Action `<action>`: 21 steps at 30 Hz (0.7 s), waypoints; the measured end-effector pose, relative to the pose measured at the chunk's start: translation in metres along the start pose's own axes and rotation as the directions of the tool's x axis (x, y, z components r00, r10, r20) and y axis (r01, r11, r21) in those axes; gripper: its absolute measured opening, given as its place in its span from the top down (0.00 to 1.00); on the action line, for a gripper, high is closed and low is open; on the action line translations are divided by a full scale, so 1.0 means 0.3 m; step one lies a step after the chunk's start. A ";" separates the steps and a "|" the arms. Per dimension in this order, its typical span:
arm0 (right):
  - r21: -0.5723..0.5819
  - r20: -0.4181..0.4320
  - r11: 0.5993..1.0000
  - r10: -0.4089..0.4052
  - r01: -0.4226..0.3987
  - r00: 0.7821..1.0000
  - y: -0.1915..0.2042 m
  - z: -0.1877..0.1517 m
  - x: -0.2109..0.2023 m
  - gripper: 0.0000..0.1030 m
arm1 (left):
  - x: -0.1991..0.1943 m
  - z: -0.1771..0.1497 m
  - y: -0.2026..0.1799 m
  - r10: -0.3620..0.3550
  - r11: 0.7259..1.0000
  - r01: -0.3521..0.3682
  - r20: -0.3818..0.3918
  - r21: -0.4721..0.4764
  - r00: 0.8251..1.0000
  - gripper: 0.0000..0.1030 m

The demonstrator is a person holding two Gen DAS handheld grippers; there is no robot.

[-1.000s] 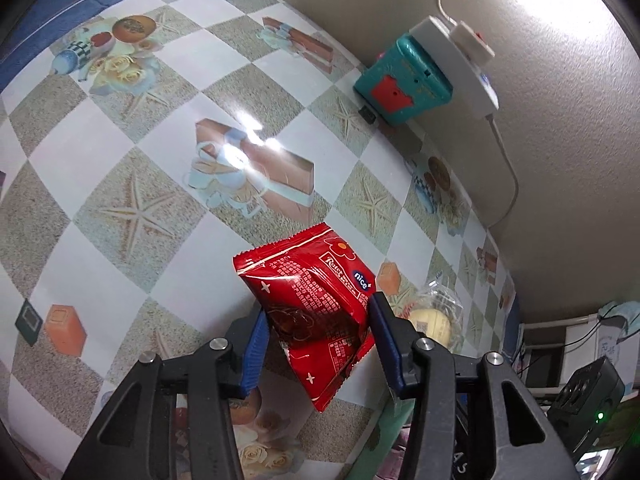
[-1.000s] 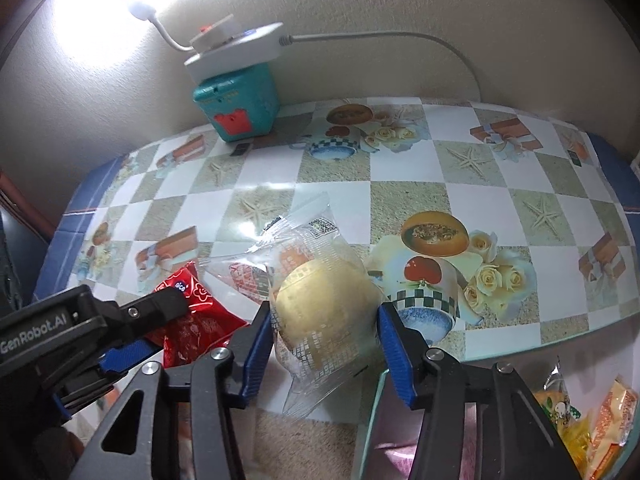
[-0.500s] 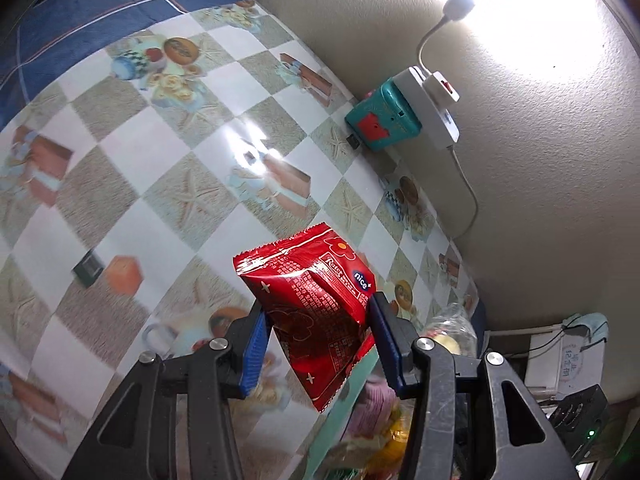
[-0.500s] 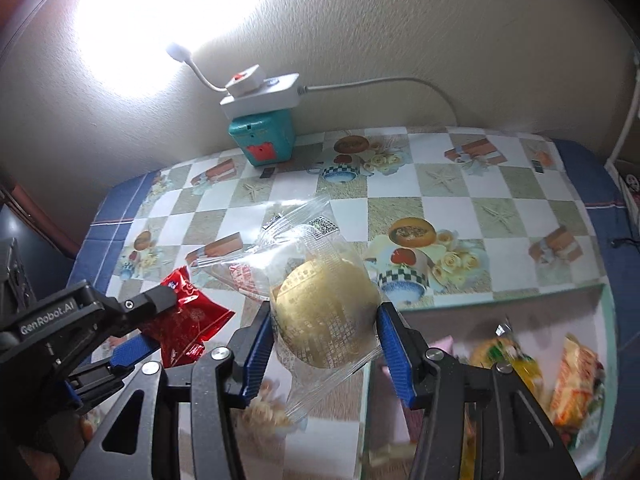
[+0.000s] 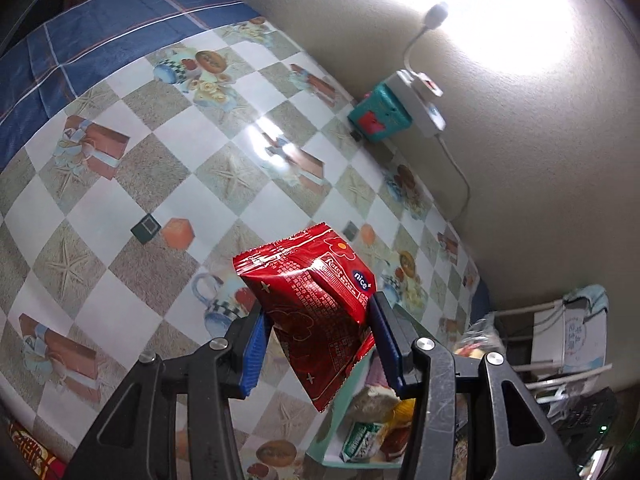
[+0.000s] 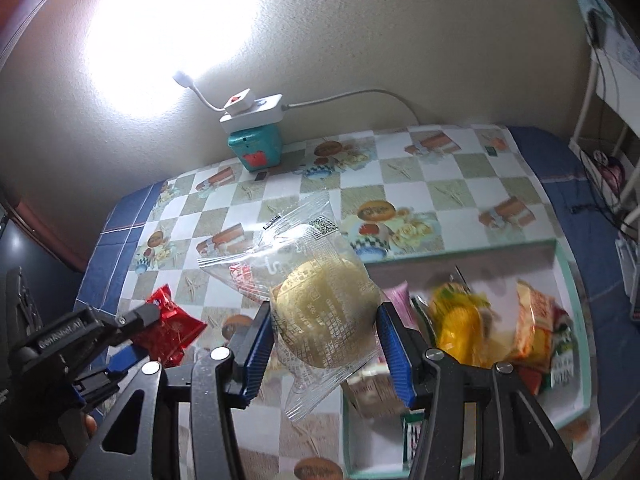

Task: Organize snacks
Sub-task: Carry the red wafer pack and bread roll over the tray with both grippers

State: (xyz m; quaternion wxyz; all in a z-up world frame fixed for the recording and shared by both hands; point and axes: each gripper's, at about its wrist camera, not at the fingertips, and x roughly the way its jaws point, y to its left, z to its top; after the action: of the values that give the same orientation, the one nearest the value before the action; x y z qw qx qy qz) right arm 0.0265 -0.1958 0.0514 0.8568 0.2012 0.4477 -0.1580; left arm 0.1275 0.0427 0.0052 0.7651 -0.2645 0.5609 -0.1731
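Tray (image 6: 568, 264) w/ mixed snack packs (image 6: 536, 320).

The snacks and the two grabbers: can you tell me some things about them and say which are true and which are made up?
1. The left gripper holds a red snack packet. True.
2. The right gripper is empty. False: it clamps a round yellow cake in a clear wrapper.
3. The tray already has snacks in it. True.
4. The teal box sits in the tray. False: it stands by the wall, under a white power strip.
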 end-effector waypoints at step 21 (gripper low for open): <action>0.245 -0.057 0.966 -0.065 0.077 0.996 -0.308 -0.164 -0.094 0.47 | -0.006 -0.242 -0.234 0.008 0.961 0.010 -0.063 0.277 0.998 0.51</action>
State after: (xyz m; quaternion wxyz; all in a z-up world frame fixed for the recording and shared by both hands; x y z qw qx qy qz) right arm -0.0652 -0.2496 0.0306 0.8077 0.2939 0.4523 -0.2381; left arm 0.0602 -0.0279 0.0318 0.7763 -0.1494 0.5551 -0.2587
